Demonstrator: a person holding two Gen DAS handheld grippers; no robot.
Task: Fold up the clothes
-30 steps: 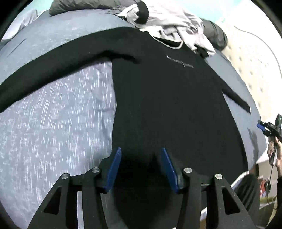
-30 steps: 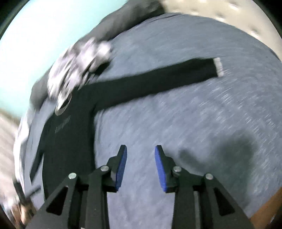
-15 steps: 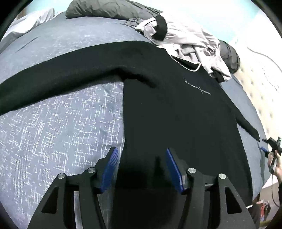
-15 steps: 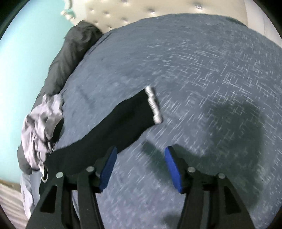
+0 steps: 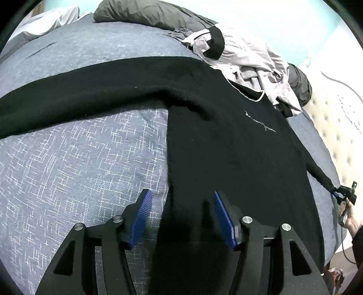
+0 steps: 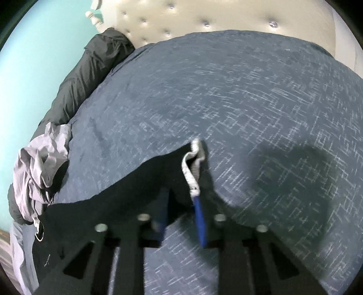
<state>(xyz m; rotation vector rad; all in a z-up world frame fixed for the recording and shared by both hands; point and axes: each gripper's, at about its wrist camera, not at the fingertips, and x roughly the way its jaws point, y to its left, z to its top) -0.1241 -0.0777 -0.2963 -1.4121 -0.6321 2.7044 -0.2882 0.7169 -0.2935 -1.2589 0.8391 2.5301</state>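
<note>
A black long-sleeved sweater [image 5: 226, 140] lies spread flat on the blue-grey bedcover [image 5: 79, 163], collar toward the far side and one sleeve stretched out to the left. My left gripper [image 5: 181, 192] hovers open over the sweater's left side edge near the hem, with nothing between its blue pads. In the right wrist view my right gripper [image 6: 180, 197] is shut on the other sleeve's end, by the white-trimmed cuff [image 6: 191, 165]. That sleeve [image 6: 136, 181] drapes over the fingers. The right gripper [image 5: 344, 192] also shows at the far right of the left wrist view, held by a hand.
A crumpled light grey garment [image 5: 247, 56] lies just past the collar, in front of a dark grey quilted roll [image 5: 147, 13]. A cream tufted headboard [image 6: 215, 15] and a teal wall [image 6: 34, 56] bound the bed. Bedcover [image 6: 261, 102] stretches beyond the cuff.
My right gripper swung along the sleeve to the cuff and shut on it. The left gripper moved lower and left to the sweater's side edge, still open.
</note>
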